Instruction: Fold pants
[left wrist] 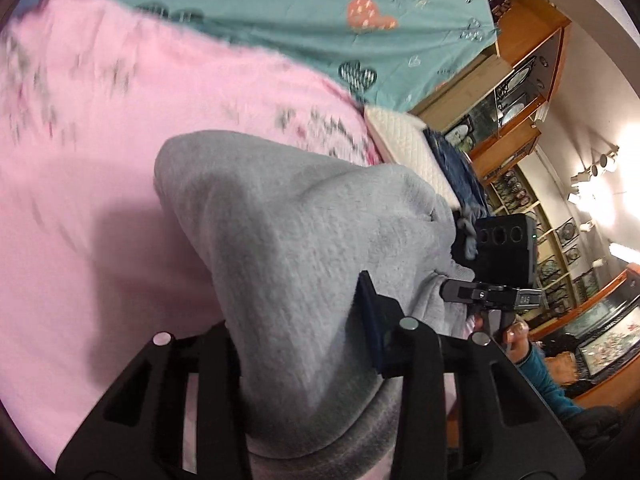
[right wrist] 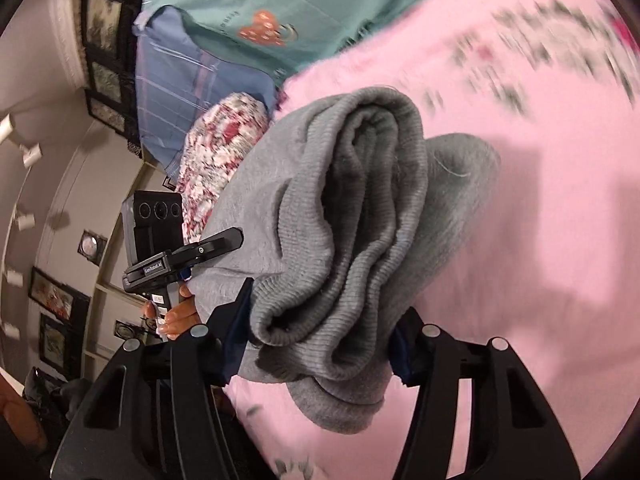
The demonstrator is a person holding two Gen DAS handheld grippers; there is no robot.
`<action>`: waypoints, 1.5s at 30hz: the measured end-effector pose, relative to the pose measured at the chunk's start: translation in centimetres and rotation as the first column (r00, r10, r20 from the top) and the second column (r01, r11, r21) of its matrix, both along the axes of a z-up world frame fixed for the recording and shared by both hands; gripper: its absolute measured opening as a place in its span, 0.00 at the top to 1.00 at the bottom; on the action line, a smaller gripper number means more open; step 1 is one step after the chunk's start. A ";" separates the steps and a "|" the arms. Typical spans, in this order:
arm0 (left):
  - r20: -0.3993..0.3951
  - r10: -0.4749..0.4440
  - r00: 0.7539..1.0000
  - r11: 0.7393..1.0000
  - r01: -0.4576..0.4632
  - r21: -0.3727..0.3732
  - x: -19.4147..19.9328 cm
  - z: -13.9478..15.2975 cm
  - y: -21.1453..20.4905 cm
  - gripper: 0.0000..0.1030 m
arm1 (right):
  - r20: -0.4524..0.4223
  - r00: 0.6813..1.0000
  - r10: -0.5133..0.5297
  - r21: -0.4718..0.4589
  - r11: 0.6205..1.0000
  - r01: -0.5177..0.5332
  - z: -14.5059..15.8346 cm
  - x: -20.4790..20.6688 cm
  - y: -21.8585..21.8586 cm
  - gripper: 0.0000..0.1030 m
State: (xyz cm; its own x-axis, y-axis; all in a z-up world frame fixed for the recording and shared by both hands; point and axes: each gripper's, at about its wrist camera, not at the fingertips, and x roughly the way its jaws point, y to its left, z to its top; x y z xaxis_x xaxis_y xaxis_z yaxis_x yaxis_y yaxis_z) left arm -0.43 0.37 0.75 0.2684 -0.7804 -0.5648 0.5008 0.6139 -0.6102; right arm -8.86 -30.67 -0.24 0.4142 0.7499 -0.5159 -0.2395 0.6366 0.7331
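Held off the fuzzy pink blanket on the bed: soft grey fleece pants, bunched between both tools. Left tool clamped on a smooth grey fold; only its wrist view shows a white quilted pillow far right and wooden shelving. Right tool gripping the ribbed waistband; only there, a blue striped pillow and a red-and-white floral cushion at far left. Teal patterned sheet beyond in both.
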 end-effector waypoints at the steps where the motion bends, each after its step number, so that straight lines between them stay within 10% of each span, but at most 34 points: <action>1: 0.039 0.013 0.999 1.000 -0.013 0.009 1.2 1.6 0.3 0.64 | 0.046 0.999 0.011 -0.019 1.000 -0.010 1.8 1.9 0.4 0.43; 10: 0.281 0.151 0.948 0.976 -0.189 0.112 17.6 11.6 2.7 0.61 | 0.253 0.965 0.073 -0.073 0.996 -0.056 10.1 22.1 4.3 0.44; 20: 0.170 0.255 0.952 0.917 -0.294 0.269 34.7 -1.9 2.0 0.50 | 0.091 0.995 -0.042 -0.125 0.991 0.053 -1.5 39.0 5.7 0.43; 22: 0.170 0.286 0.943 0.886 -0.328 0.329 35.4 -4.5 1.8 0.21 | 0.030 0.996 -0.089 -0.186 0.978 0.093 -4.5 40.1 6.2 0.33; 28: 0.199 0.291 0.936 0.871 -0.345 0.349 33.3 -3.3 3.1 0.10 | 0.014 0.992 -0.129 -0.169 0.977 0.129 -3.4 38.6 6.0 0.24; 34: 0.460 0.337 0.822 0.736 -0.534 0.415 25.1 4.4 2.9 0.04 | 0.174 0.975 -0.136 -0.279 0.943 0.181 5.2 31.7 5.2 0.21; 39: 0.637 0.231 0.736 0.631 -0.612 0.478 15.1 8.0 1.0 0.02 | 0.381 0.915 -0.133 -0.481 0.817 0.318 11.2 20.9 6.0 0.15; 45: 0.708 0.216 0.672 0.679 -0.624 0.385 1.9 7.7 -2.0 0.02 | 0.563 0.818 -0.120 -0.482 0.756 0.442 10.0 6.9 6.6 0.04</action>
State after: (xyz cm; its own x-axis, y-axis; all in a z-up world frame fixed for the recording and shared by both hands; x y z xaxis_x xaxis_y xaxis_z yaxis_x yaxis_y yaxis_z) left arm 1.51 -1.59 8.41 0.8924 -0.0762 -0.4447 0.1960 0.9533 0.2299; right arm -1.92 -24.09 9.74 0.8604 0.1858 -0.4745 -0.1840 0.9816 0.0506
